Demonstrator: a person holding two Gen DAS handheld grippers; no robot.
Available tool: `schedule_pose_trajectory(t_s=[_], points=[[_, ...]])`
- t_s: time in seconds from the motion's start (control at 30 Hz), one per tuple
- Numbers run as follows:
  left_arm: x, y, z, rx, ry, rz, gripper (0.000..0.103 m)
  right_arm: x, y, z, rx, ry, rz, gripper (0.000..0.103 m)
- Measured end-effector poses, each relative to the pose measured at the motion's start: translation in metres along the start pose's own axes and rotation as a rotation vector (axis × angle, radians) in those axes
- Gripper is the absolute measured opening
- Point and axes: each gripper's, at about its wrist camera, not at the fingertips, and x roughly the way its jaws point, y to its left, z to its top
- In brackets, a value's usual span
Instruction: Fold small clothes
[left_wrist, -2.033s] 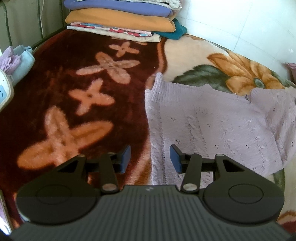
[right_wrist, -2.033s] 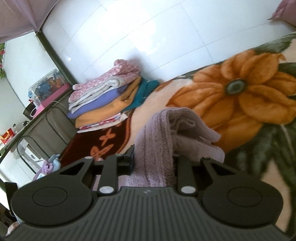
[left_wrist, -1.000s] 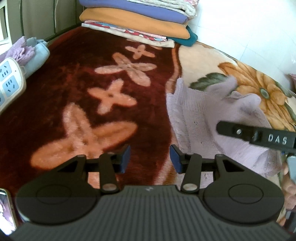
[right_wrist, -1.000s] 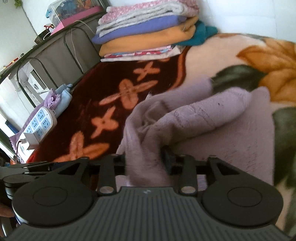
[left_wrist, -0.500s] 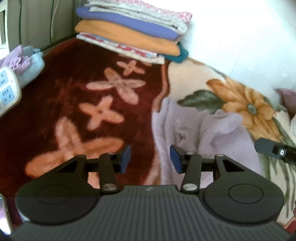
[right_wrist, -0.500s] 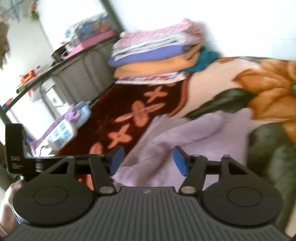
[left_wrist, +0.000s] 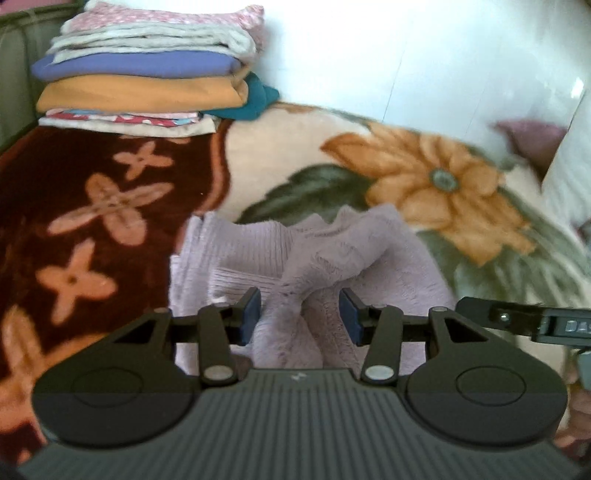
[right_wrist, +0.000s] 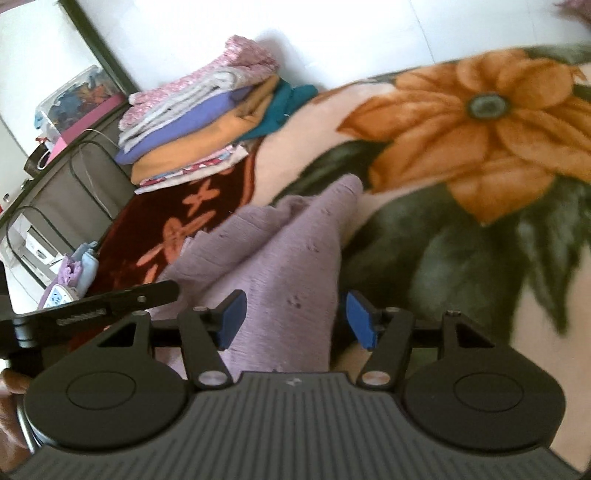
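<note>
Since a second ago the right hand-held gripper (right_wrist: 293, 319) has let go of the lilac knit sweater (left_wrist: 306, 266), which now lies bunched on the flowered blanket (left_wrist: 280, 162). Both the right and the left hand-held gripper (left_wrist: 300, 316) stand apart, empty, straddling raised folds directly ahead — the left looks nearer the ribbed hem. Soft, fuzzy knit; its long axis runs away from the right gripper.

The stack of folded clothes (left_wrist: 147, 74) blocked the far left of the bed, by the wall. The flowered blanket (left_wrist: 295, 158) beyond the purple sweater (left_wrist: 332, 251) lay bare.
</note>
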Motion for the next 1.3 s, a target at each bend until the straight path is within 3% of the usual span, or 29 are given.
schedule_pose_trajectory(t_s=[0.13,0.17,0.3,0.37,0.43,0.5,0.6,0.77,1.07,1.17,1.23,1.3], points=[[0.027,-0.003,-0.008,-0.001,-0.002,0.016,0.046,0.017,-0.003,-0.008,0.025,0.020,0.026,0.069],[0.030,0.000,-0.009,-0.014,-0.014,0.010,0.016,0.019,-0.003,-0.010,0.030,0.021,0.035,0.069],[0.013,0.015,-0.007,-0.094,-0.083,-0.014,0.014,0.026,0.004,-0.014,0.036,0.032,0.098,0.069],[-0.007,0.031,-0.005,-0.145,-0.148,-0.005,0.014,0.023,0.017,-0.016,-0.019,0.021,0.101,0.070],[-0.015,0.052,-0.005,-0.196,-0.160,0.020,0.014,0.022,0.028,-0.019,-0.060,0.014,0.145,0.070],[-0.007,0.069,-0.006,-0.220,-0.119,0.050,0.015,0.022,0.038,-0.020,-0.087,0.017,0.163,0.070],[0.012,0.086,-0.016,-0.294,-0.031,0.040,0.024,0.027,0.051,-0.023,-0.142,0.020,0.124,0.070],[0.001,0.093,-0.025,-0.366,-0.034,0.030,0.049,0.027,0.049,-0.025,-0.152,0.033,0.098,0.070],[-0.045,0.080,-0.043,-0.308,0.015,-0.103,0.053,0.010,0.026,-0.032,-0.054,0.066,0.129,0.070],[-0.044,0.073,-0.054,-0.265,0.058,-0.073,0.053,0.010,0.022,-0.037,-0.036,0.079,0.126,0.070],[-0.040,0.069,-0.062,-0.226,0.092,-0.013,0.055,0.012,0.020,-0.042,-0.032,0.103,0.109,0.070],[-0.040,0.074,-0.071,-0.242,0.108,-0.016,0.056,0.015,0.019,-0.051,-0.056,0.130,0.071,0.069]])
